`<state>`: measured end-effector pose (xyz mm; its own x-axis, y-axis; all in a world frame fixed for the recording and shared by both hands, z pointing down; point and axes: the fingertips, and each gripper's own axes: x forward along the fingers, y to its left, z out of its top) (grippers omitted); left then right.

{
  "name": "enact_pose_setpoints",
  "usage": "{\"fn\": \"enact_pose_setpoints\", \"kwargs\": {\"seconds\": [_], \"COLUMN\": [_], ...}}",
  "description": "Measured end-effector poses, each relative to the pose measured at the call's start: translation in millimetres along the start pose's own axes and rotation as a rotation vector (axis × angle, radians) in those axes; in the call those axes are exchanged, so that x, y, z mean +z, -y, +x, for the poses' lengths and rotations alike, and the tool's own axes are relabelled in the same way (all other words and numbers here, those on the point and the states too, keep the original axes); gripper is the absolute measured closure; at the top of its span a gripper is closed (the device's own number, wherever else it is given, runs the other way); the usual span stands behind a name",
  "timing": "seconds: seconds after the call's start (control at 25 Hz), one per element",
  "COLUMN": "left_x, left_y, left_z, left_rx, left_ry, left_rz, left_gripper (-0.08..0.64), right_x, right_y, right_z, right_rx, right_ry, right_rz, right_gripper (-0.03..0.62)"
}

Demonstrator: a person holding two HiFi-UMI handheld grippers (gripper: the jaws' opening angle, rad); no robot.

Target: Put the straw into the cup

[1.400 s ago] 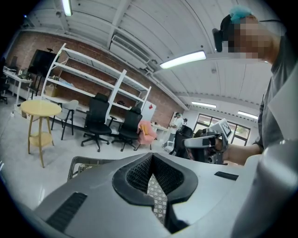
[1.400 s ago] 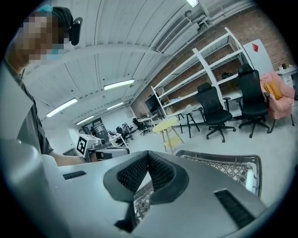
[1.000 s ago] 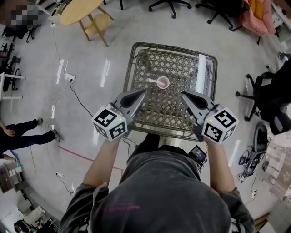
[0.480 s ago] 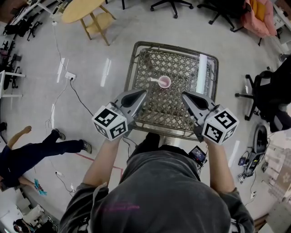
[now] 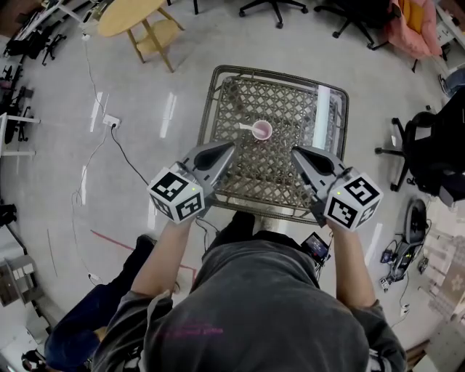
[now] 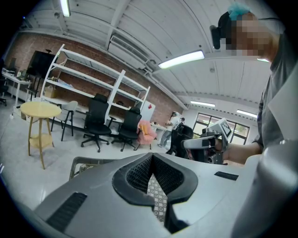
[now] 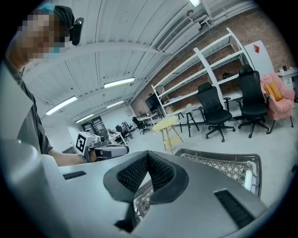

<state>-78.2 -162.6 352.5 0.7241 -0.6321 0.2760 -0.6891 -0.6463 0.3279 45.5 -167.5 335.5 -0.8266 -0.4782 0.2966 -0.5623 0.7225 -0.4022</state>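
Note:
A small pink cup [image 5: 262,131] stands near the middle of a metal lattice table [image 5: 218,80]. A white straw [image 5: 245,128] shows at the cup's left side; I cannot tell whether it sits in the cup or lies beside it. My left gripper [image 5: 229,147] hovers over the table's near left part, short of the cup, jaws shut and empty. My right gripper [image 5: 295,151] hovers at the near right, also shut on nothing. The left gripper [image 6: 152,155] sees the right gripper [image 6: 205,142] across from it. The right gripper [image 7: 148,153] sees the left gripper [image 7: 104,149].
A round wooden table [image 5: 131,18] stands at the back left, office chairs [image 5: 272,7] at the back, a black chair [image 5: 429,156] at the right. A power strip and cable [image 5: 110,123] lie on the floor. A person's legs [image 5: 94,320] are at the lower left.
Both grippers have kept still. A person on the floor at the left has walked from the left edge down to the lower left corner.

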Motion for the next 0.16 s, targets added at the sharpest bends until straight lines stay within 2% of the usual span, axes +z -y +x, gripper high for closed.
{"fn": "enact_pose_setpoints", "kwargs": {"seconds": [0.16], "left_x": [0.6], "left_y": [-1.3], "left_z": [2.9], "left_rx": [-0.001], "left_ry": [-0.002], "left_rz": [0.000], "left_gripper": [0.551], "right_x": [1.9], "right_y": [2.9], "right_z": [0.3], "right_rx": [0.000], "right_ry": [0.001], "right_rz": [-0.001], "right_gripper": [0.578]}}
